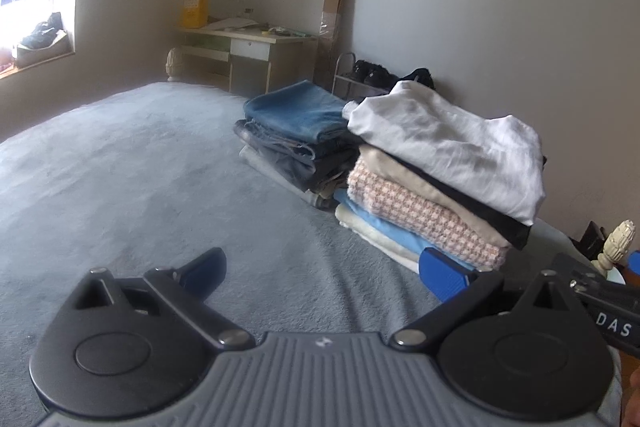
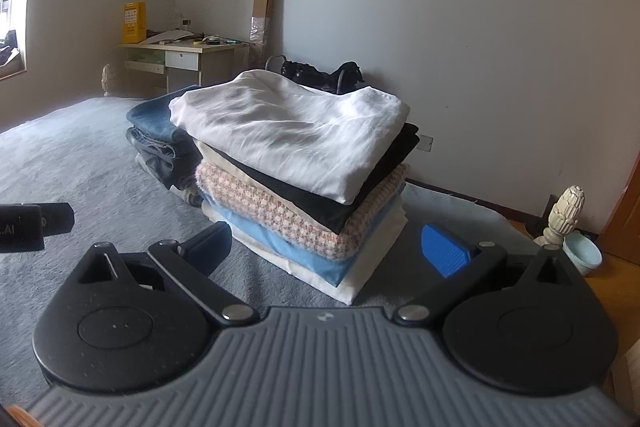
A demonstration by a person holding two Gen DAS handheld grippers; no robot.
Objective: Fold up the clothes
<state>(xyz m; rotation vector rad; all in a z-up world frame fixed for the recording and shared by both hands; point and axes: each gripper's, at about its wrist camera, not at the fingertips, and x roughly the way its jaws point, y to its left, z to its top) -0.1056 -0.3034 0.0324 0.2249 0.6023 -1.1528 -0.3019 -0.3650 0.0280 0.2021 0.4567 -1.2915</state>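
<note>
Left wrist view: as seen along the fingers, two folded stacks on the grey bed cover (image 1: 140, 167), both finished-looking.
Left gripper (image 1: 324, 277): spread wide, nothing between the fingers, low over bare cover short of the stacks.
Near stack (image 1: 432, 195): white garment (image 1: 452, 143) on top, then beige, black, pink-check knit (image 1: 424, 215), light blue, cream; six layers countable.
Far stack (image 1: 296, 139): denim, blue jeans uppermost; about four layers, lower ones hard to separate.
Right gripper's body: edging in at the right border, lettered.

Right wrist view: same two stacks, near one straight ahead.
Right gripper (image 2: 328, 247): likewise splayed open and empty, tips just short of the near stack's cream bottom layer (image 2: 360, 267).
White garment: squarely on top, edges roughly aligned, slightly rumpled.
Denim stack: partly hidden behind, touching or just beside the near one; cannot tell which.
Left gripper: dark tip at the left edge.

Progress: judged nearly or fully done; two piles made, no loose unfolded garment anywhere in either view.
Left to do: perhaps only tidying; anything beyond the frame unknown.
</note>
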